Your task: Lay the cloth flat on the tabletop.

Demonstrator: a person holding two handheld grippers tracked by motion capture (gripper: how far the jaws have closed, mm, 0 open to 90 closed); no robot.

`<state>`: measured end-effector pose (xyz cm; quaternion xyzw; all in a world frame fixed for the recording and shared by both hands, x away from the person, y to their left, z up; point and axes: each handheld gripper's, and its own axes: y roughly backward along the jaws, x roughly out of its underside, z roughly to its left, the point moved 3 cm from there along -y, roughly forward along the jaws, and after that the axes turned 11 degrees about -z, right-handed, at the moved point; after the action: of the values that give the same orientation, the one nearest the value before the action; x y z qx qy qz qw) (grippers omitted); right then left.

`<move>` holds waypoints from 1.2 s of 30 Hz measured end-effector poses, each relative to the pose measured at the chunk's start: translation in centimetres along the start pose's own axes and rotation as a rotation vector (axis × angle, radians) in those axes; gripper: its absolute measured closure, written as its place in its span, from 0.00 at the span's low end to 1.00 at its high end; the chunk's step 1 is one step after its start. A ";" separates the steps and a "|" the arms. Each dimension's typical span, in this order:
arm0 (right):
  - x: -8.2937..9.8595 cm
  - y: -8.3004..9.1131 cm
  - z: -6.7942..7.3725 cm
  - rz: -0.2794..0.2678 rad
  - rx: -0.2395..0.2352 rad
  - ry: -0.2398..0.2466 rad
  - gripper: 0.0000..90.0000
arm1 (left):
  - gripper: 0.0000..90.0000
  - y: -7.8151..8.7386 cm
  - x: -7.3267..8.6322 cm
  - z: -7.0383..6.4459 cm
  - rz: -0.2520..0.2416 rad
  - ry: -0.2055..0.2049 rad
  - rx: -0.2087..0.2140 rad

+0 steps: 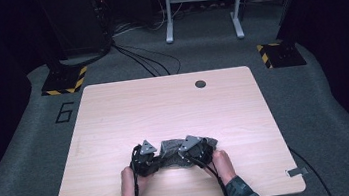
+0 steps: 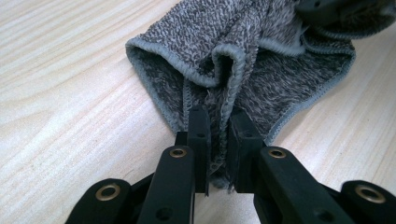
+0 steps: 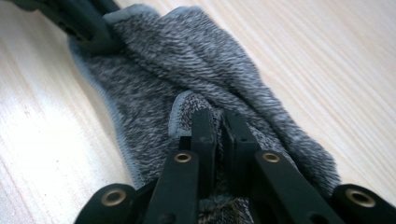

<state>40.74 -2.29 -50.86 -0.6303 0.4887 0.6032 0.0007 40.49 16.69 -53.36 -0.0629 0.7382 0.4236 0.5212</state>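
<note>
now pinching a grey fleece cloth (image 1: 171, 149) at both ends, near the front edge of the table (image 1: 113, 110).
left gripper (image 2: 218, 126) clamped on a bunched hem fold, right gripper (image 3: 219, 128) clamped on the fabric; thin bites, likely to slip free if pulled apart sharply.

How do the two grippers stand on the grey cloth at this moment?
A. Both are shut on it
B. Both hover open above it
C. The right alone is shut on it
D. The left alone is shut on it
A: the left gripper and the right gripper each have their jaws closed with a fold of the grey cloth pinched between them.
</note>
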 end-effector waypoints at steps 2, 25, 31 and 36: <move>-0.1 0.4 -0.3 -0.015 0.004 -0.015 0.95 | 0.90 0.0 0.0 0.1 -0.012 -0.002 -0.006; 1.2 5.5 -7.0 -0.128 0.184 -0.202 0.96 | 0.91 1.9 1.1 1.6 -0.026 0.062 -0.022; 2.2 6.0 -7.9 -0.118 0.202 -0.227 0.96 | 0.91 2.5 1.0 2.2 -0.038 0.070 -0.037; 3.1 5.5 -8.4 -0.099 0.195 -0.274 0.96 | 0.80 2.7 0.8 2.5 -0.046 0.110 -0.030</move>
<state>43.08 -12.02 -47.65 -0.5625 0.5087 0.6324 0.1579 40.51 20.45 -52.75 -0.1108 0.7578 0.4182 0.4885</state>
